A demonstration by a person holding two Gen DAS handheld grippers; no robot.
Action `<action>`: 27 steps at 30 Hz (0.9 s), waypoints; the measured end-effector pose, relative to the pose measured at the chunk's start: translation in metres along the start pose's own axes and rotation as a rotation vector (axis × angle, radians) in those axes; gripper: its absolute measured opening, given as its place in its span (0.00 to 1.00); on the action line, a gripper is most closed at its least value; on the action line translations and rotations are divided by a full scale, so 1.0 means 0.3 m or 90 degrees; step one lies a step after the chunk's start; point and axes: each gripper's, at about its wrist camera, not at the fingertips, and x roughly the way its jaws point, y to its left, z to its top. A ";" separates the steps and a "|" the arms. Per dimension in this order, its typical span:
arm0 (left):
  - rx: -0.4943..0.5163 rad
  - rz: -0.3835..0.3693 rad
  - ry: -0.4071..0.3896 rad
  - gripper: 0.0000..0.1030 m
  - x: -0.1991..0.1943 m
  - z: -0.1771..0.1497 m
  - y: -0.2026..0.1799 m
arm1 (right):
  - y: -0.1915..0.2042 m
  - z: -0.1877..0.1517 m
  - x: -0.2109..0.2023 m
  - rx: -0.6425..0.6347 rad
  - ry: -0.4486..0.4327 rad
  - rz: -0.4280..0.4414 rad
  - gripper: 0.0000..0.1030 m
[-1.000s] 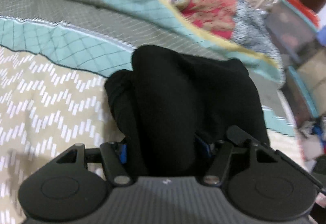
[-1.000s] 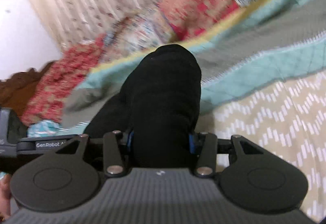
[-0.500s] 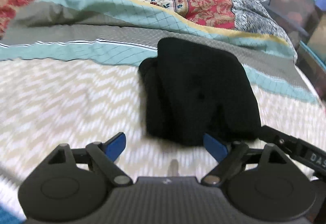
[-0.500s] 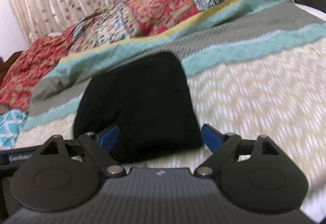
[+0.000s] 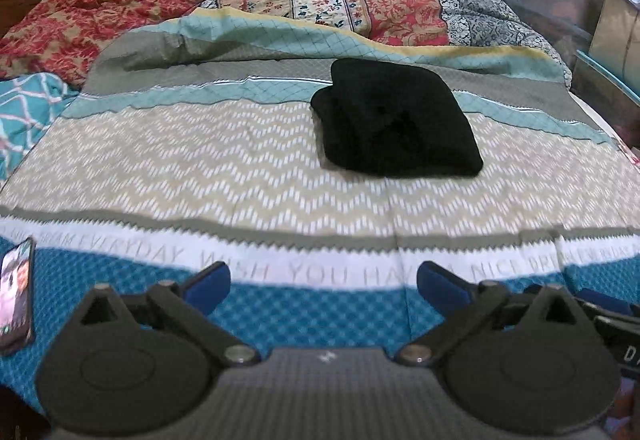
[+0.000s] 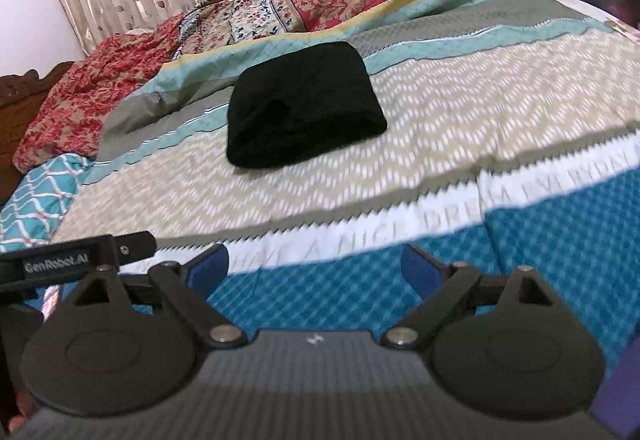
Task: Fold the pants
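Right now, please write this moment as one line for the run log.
pants: folded, on bed | left gripper: open, empty, just opened | right gripper: open, empty, just opened | phone: bed edge

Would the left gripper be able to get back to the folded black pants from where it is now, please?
Probably yes. The left gripper is open and empty, and only bare bedspread lies between it and the black pants, which sit folded further up the bed. Nothing blocks the way; it simply has to travel forward.
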 end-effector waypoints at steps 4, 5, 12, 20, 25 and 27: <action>-0.008 0.008 0.005 1.00 -0.044 -0.051 -0.002 | 0.022 -0.036 -0.050 -0.016 -0.008 0.000 0.92; -0.009 0.011 0.005 1.00 -0.053 -0.062 -0.001 | 0.025 -0.047 -0.062 -0.019 -0.011 -0.001 0.92; -0.005 0.047 -0.019 1.00 -0.132 -0.126 -0.001 | 0.027 -0.127 -0.127 -0.020 -0.027 -0.017 0.92; -0.001 0.079 -0.043 1.00 -0.190 -0.170 -0.006 | 0.027 -0.166 -0.172 -0.020 -0.044 -0.020 0.92; 0.005 0.107 -0.071 1.00 -0.214 -0.163 0.002 | 0.034 -0.178 -0.186 -0.025 -0.056 -0.020 0.92; 0.006 0.110 -0.082 1.00 -0.222 -0.162 0.006 | 0.040 -0.179 -0.186 -0.031 -0.060 -0.019 0.92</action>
